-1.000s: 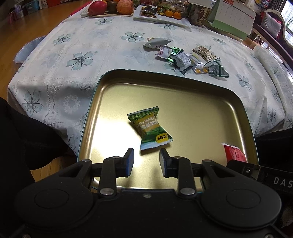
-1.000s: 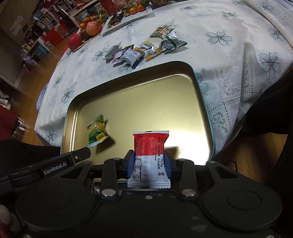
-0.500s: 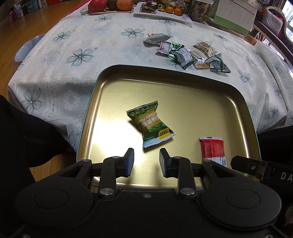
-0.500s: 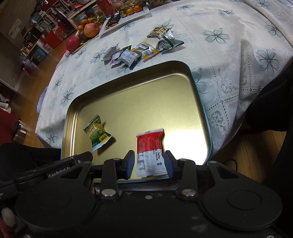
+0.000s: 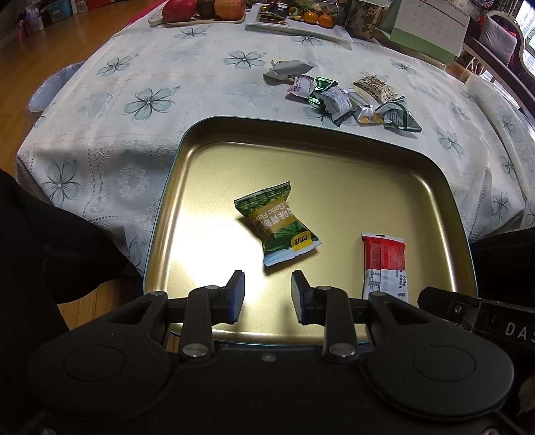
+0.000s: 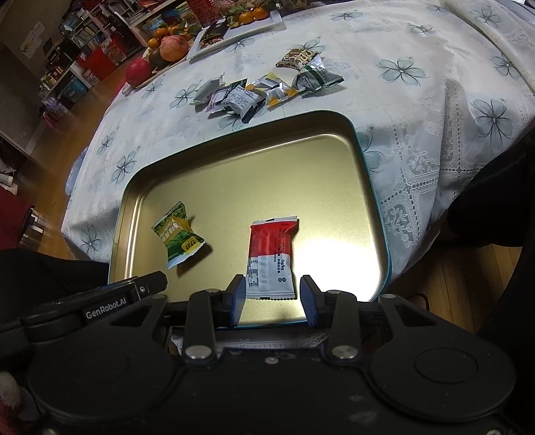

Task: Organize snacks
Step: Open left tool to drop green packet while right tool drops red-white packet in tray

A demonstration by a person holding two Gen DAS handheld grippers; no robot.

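Note:
A gold metal tray (image 5: 334,160) (image 6: 234,167) lies on the flowered tablecloth near the table's front edge. In it rest a green snack packet (image 5: 277,222) (image 6: 177,234) and a red-and-white snack packet (image 5: 384,264) (image 6: 271,259). My left gripper (image 5: 267,294) hangs open over the tray's near part, just short of the green packet, nothing between its fingers. My right gripper (image 6: 272,297) is open above the red packet's near end, pads apart from it. Several loose wrapped snacks (image 5: 344,97) (image 6: 267,88) lie on the cloth beyond the tray.
At the table's far side stand a fruit plate (image 5: 204,10) (image 6: 160,53), a white tray with small oranges and packets (image 5: 301,20) (image 6: 240,23) and a desk calendar (image 5: 428,26). Wooden floor shows past the table's left (image 5: 43,43) and right (image 6: 451,284) edges.
The right gripper opened and let go of the red-and-white packet, which now lies flat in the tray. The left gripper stayed open and kept its place.

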